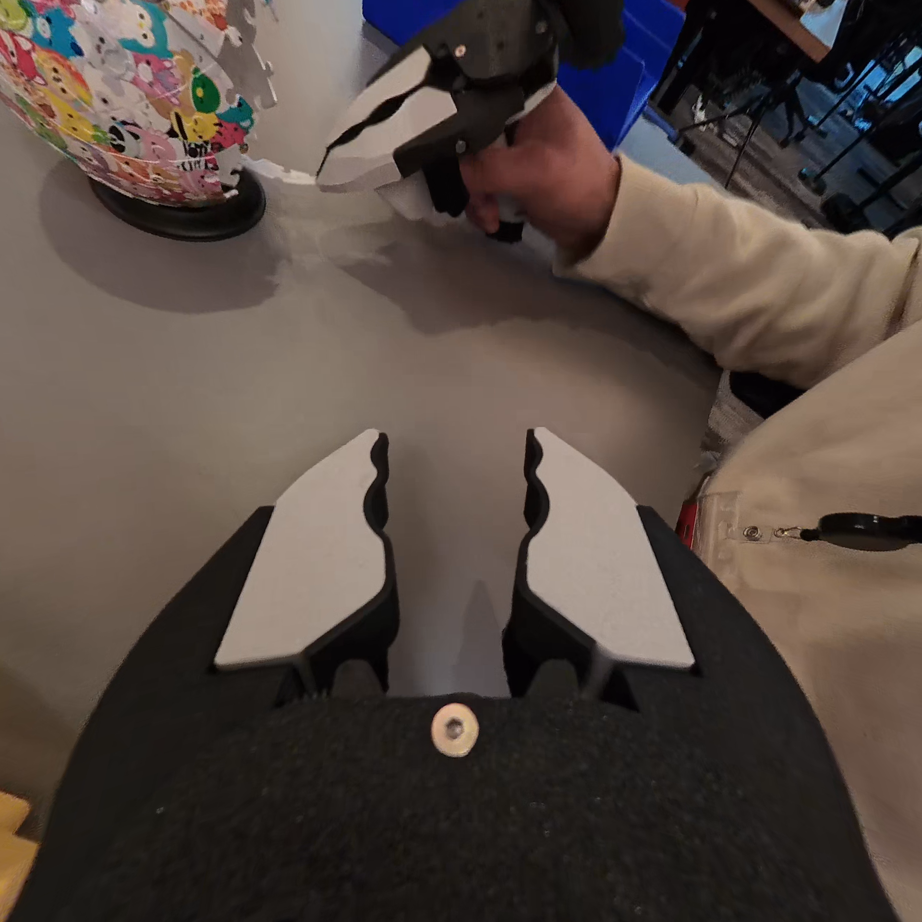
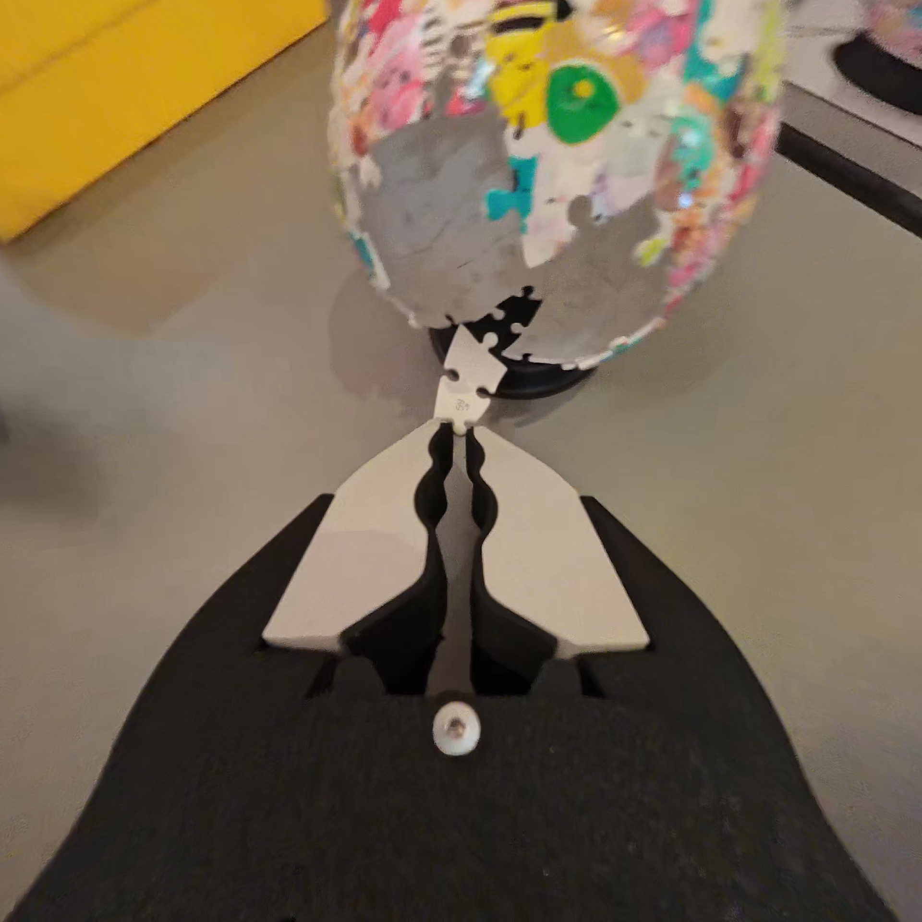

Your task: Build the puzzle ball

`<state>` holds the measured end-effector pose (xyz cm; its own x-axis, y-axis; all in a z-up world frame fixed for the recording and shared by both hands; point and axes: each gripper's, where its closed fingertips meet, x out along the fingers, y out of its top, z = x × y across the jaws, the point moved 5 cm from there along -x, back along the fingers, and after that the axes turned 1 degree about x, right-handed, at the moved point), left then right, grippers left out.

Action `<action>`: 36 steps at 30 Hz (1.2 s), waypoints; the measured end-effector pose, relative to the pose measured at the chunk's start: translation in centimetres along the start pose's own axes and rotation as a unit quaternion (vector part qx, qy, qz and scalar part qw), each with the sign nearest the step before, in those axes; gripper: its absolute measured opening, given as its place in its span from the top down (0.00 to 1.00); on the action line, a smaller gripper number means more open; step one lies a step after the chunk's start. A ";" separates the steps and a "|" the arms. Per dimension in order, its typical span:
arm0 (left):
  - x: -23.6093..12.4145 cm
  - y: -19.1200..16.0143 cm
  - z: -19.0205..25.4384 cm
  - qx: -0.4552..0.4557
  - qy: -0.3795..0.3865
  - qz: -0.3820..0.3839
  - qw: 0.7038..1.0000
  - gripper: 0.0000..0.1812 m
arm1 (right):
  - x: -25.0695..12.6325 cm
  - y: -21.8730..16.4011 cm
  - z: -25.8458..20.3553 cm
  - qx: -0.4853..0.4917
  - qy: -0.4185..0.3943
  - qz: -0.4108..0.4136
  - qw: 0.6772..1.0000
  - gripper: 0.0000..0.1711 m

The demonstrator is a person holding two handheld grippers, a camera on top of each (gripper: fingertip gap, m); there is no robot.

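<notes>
The puzzle ball (image 2: 574, 149) is a partly built sphere with bright cartoon pictures, open at the front so its grey inside shows; it sits on a black round stand (image 2: 539, 381). My right gripper (image 2: 455, 428) is shut on a white puzzle piece (image 2: 471, 379) by its near edge, with the piece's far end at the ball's lower rim. In the left wrist view the ball (image 1: 115, 90) stands on its stand (image 1: 184, 209) at top left, and the right gripper (image 1: 322, 172) holds the piece (image 1: 279, 172) just right of it. My left gripper (image 1: 455, 444) is open and empty over the table.
The table (image 1: 199, 399) is grey. A yellow box (image 2: 115, 95) lies at back left in the right wrist view. A blue bin (image 1: 598, 85) stands behind the right gripper. A person's hand and beige sleeve (image 1: 723, 284) reach in from the right. A second ball on a stand (image 2: 888, 55) shows at far right. Spacing between my two grippers at the tips: around 20 cm.
</notes>
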<state>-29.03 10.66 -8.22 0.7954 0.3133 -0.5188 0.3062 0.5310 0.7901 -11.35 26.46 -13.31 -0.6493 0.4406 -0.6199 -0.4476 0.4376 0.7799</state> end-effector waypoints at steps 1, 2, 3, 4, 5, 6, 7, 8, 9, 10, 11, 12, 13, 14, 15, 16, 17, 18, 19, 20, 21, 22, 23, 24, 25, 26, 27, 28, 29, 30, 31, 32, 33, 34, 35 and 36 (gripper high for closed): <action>0.1 0.0 0.0 -0.003 -0.002 0.005 1.000 0.72 | 0.0 0.1 -0.2 0.022 -0.022 0.002 1.000 0.97; 0.1 0.0 -0.1 -0.005 -0.003 0.007 1.000 0.72 | 0.2 0.3 -0.5 0.041 -0.038 0.007 0.998 0.97; 0.2 0.0 -0.2 -0.005 -0.001 0.010 1.000 0.72 | 0.5 0.5 -0.7 0.060 -0.053 0.014 0.997 0.97; 0.2 0.0 -0.3 -0.005 0.001 0.012 1.000 0.72 | 1.0 0.8 -1.0 0.073 -0.056 0.017 0.996 0.97; 0.2 -0.1 -0.4 -0.005 0.004 0.014 1.000 0.72 | 1.6 0.9 -1.2 0.080 -0.062 0.013 0.995 0.97; 0.1 -0.1 -0.6 -0.003 0.010 0.017 1.000 0.72 | 2.1 1.0 -1.2 0.081 -0.073 0.002 0.994 0.97; 0.1 -0.2 -0.8 -0.001 0.019 0.018 1.000 0.72 | 2.4 1.1 -1.0 0.081 -0.089 -0.004 0.993 0.97; 0.0 -0.3 -1.0 0.000 0.026 0.017 1.000 0.72 | 2.6 1.3 -0.8 0.082 -0.100 -0.001 0.992 0.97; -0.1 -0.5 -1.1 0.000 0.031 0.015 0.999 0.72 | 2.7 1.6 -0.8 0.080 -0.102 0.002 0.992 0.97; -0.2 -0.6 -1.1 0.001 0.034 0.016 0.999 0.72 | 2.9 1.8 -0.8 0.075 -0.102 -0.002 0.992 0.97; -0.2 -0.7 -1.1 0.003 0.035 0.019 0.999 0.72 | 3.0 2.0 -0.6 0.067 -0.114 -0.008 0.991 0.97; -0.3 -0.7 -1.0 0.003 0.034 0.022 0.999 0.72 | 3.0 2.1 -0.5 0.061 -0.113 -0.008 0.992 0.97; -0.3 -0.8 -1.0 0.003 0.033 0.023 0.999 0.72 | 2.9 2.1 -0.6 0.057 -0.109 -0.008 0.992 0.97; -0.2 -0.7 -0.9 0.002 0.032 0.024 0.999 0.72 | 2.6 2.0 -0.6 0.054 -0.104 -0.009 0.993 0.97; -0.2 -0.7 -0.9 0.002 0.033 0.026 0.999 0.72 | 2.1 1.6 -0.7 0.042 -0.093 -0.012 0.995 0.97; -0.2 -0.7 -0.9 0.002 0.032 0.026 0.999 0.72 | 1.5 1.0 -0.7 0.025 -0.088 -0.022 0.996 0.97; -0.1 -0.8 -1.0 0.002 0.032 0.024 0.999 0.71 | 1.0 0.3 -1.0 0.006 -0.062 -0.039 0.997 0.97; -0.1 -1.0 -1.0 0.002 0.032 0.021 0.999 0.71 | 0.4 -0.5 -1.7 -0.007 -0.022 -0.061 0.998 0.97; 0.0 -1.1 -1.0 0.002 0.032 0.018 0.999 0.71 | -0.3 -1.4 -2.0 -0.012 -0.020 -0.081 0.996 0.97; 0.1 -1.2 -1.0 0.002 0.033 0.015 0.999 0.72 | -1.0 -2.0 -2.3 -0.015 -0.027 -0.092 0.995 0.97; 0.2 -1.3 -1.0 0.002 0.033 0.014 0.999 0.72 | -1.6 -2.4 -3.0 -0.017 -0.020 -0.088 0.996 0.97; 0.3 -1.3 -1.0 0.001 0.031 0.015 0.999 0.72 | -2.0 -2.7 -3.7 -0.015 -0.018 -0.081 0.996 0.97; 0.4 -1.3 -0.9 -0.001 0.027 0.015 1.000 0.72 | -2.3 -3.1 -4.3 -0.008 -0.024 -0.081 0.996 0.97; 0.4 -1.3 -0.7 -0.003 0.024 0.015 1.000 0.72 | -2.5 -3.6 -4.7 -0.005 -0.028 -0.085 0.996 0.97; 0.5 -1.4 -0.6 -0.002 0.024 0.014 1.000 0.72 | -2.5 -3.9 -5.2 -0.003 -0.031 -0.085 0.996 0.97; 0.5 -1.6 -0.5 -0.001 0.026 0.012 1.000 0.72 | -2.6 -4.2 -5.5 0.004 -0.034 -0.086 0.996 0.97; 0.5 -1.7 -0.4 0.000 0.027 0.011 1.000 0.72 | -2.6 -4.4 -5.8 0.013 -0.034 -0.085 0.996 0.97; 0.5 -1.9 -0.3 0.001 0.026 0.010 1.000 0.72 | -2.5 -4.5 -6.3 0.021 -0.026 -0.085 0.996 0.97; 0.5 -2.0 -0.2 0.000 0.026 0.010 1.000 0.72 | -2.5 -4.6 -6.6 0.026 -0.020 -0.086 0.996 0.97; 0.5 -2.1 -0.2 0.000 0.026 0.010 1.000 0.72 | -2.5 -4.7 -6.8 0.027 -0.020 -0.088 0.996 0.97; 0.4 -2.2 -0.1 0.000 0.025 0.010 1.000 0.72 | -2.4 -4.7 -6.9 0.026 -0.021 -0.089 0.996 0.97; 0.4 -2.3 -0.1 -0.001 0.024 0.010 1.000 0.72 | -2.3 -4.7 -7.1 0.024 -0.019 -0.090 0.995 0.97; 0.3 -2.4 -0.1 -0.001 0.024 0.010 1.000 0.72 | -2.1 -4.8 -7.6 0.026 -0.006 -0.092 0.995 0.96; 0.2 -2.4 -0.1 -0.001 0.023 0.010 1.000 0.72 | -1.9 -4.9 -8.2 0.034 0.012 -0.096 0.995 0.94; 0.1 -2.5 -0.1 -0.001 0.023 0.010 1.000 0.72 | -1.7 -4.9 -9.0 0.042 0.034 -0.096 0.994 0.93; 0.0 -2.5 -0.1 -0.001 0.023 0.011 1.000 0.72 | -1.6 -4.9 -9.9 0.050 0.058 -0.093 0.993 0.92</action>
<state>-29.84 9.41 -10.28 0.7770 0.3613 -0.5154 0.2876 0.5246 0.8013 -14.22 15.82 -15.26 -0.6304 0.2551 -0.7332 -0.5060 0.5813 0.6372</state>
